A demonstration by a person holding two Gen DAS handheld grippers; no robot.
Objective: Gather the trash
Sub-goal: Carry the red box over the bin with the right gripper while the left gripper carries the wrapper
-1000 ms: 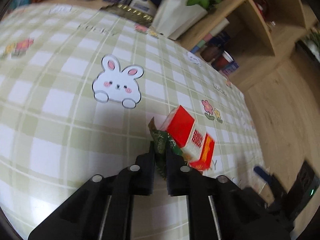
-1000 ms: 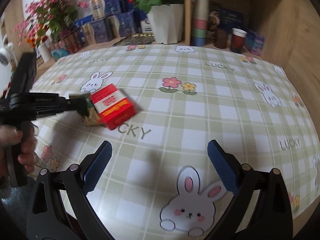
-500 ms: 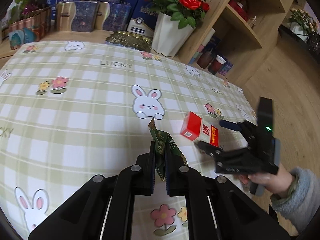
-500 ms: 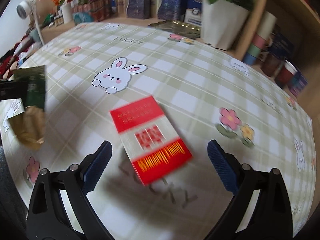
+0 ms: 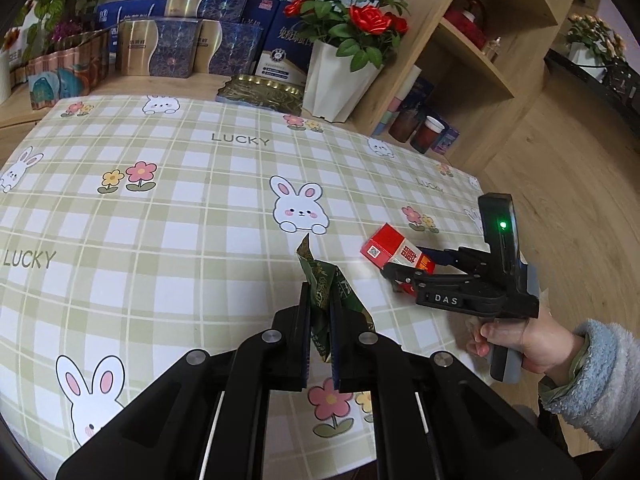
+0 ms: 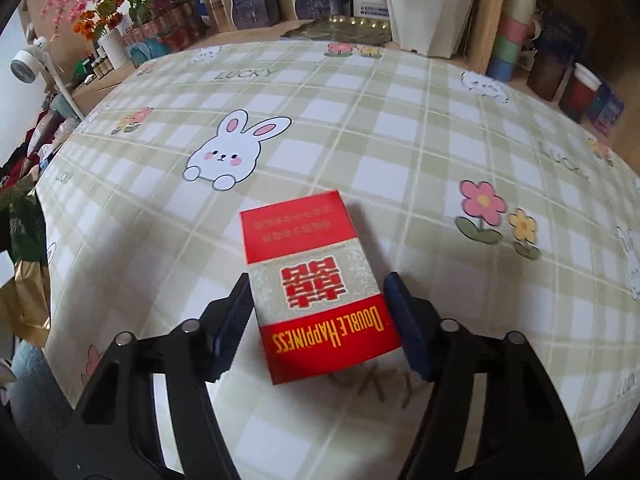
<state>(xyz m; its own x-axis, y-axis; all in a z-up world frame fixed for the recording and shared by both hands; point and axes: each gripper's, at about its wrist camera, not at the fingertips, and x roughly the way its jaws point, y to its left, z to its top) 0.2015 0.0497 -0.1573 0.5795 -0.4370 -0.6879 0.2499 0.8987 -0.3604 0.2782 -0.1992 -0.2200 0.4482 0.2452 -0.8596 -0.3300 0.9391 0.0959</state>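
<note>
A crumpled green wrapper (image 5: pixel 320 276) hangs clear of the checked tablecloth (image 5: pixel 180 216), with my left gripper (image 5: pixel 320 308) shut on it. The wrapper's green and gold end also shows at the left edge of the right wrist view (image 6: pixel 24 232). A red cigarette box (image 6: pixel 316 280) lies flat on the cloth. My right gripper (image 6: pixel 318 292) straddles its near half and its jaws are closing, the blue pads (image 6: pixel 236 316) a sliver off its long sides. The left wrist view shows that gripper (image 5: pixel 404 276) at the box (image 5: pixel 388 248), held by a hand (image 5: pixel 516 340).
A white pot of red roses (image 5: pixel 340 76), a gold tray (image 5: pixel 260 92) and stacked gift boxes (image 5: pixel 188 44) line the table's far side. A wooden shelf (image 5: pixel 460 60) with cups (image 5: pixel 428 136) stands at the right. The table's edge runs close behind the box.
My left gripper has risen and drawn back from the box with the wrapper. My right gripper has come in over the box and its jaws have narrowed around it.
</note>
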